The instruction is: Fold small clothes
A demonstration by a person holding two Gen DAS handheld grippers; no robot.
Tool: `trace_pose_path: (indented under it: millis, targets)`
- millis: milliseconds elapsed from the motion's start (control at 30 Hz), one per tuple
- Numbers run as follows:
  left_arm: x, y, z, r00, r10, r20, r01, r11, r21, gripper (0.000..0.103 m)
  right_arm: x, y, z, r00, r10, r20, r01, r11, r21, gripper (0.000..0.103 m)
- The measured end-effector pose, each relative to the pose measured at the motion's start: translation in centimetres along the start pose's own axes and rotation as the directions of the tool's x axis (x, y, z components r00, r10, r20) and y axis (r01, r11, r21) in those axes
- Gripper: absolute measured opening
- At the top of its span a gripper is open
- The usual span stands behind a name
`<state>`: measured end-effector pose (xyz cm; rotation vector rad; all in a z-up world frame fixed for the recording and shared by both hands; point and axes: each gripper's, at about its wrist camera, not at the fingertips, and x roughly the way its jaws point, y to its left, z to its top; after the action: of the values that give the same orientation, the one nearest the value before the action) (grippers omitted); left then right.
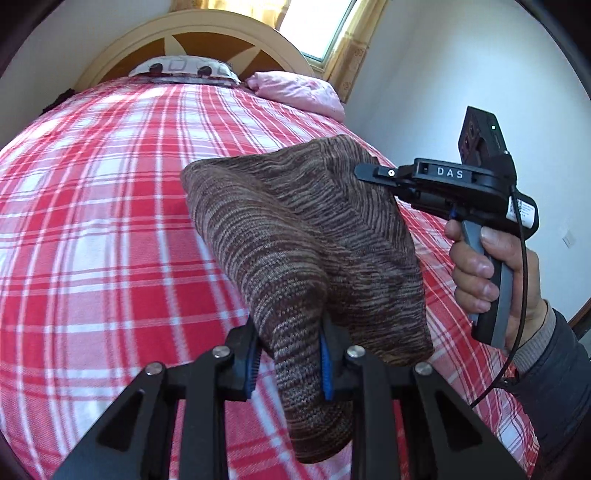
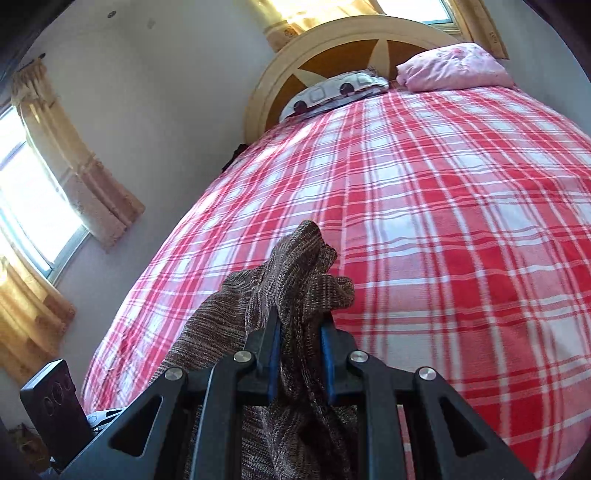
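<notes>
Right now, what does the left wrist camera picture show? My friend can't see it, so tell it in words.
The left gripper pinches a brown striped knit garment lifted above a bed with a red and white plaid cover. At right, a person's hand holds the right gripper, which grips the garment's far edge. Two pillows lie by the headboard.

In the left wrist view, at the right of the frame, the right gripper [image 1: 373,173] bore white capital letters reading "DAS" on the side of its black body. A small white label [image 1: 521,212] with tiny print sat further right on the same tool; its print was too small to read
</notes>
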<state>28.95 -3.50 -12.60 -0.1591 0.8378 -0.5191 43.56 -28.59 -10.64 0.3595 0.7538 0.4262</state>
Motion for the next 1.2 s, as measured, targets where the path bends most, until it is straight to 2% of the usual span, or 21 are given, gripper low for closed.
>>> trace_pose_path:
  millis: [300,633,900,1200]
  targets:
    - [-7.3,3.8,-3.0,0.994,0.089,0.06,-0.087,0.995,-0.039,0.027,3.4,8.4,-1.1,0.993,0.116,-0.038,-0.118,0.991,-0.059,0.019]
    - [-13.5,7.0,-5.6,0.98,0.167,0.109,-0.154,0.981,-0.117,0.027,7.2,16.5,-2.4,0.976,0.197,-0.096,-0.207,0.971,-0.117,0.018]
    - [-17.2,9.7,-8.2,0.965,0.228,0.127,-0.205,0.964,-0.17,0.027,9.8,20.7,-3.8,0.962,0.232,-0.142,-0.251,0.958,-0.141,0.018]
    - [-19.1,12.6,-10.5,0.956,0.27,0.112,-0.24,0.943,-0.23,0.027,13.4,23.9,-5.4,0.946,0.254,-0.2,-0.286,0.947,-0.148,0.018]
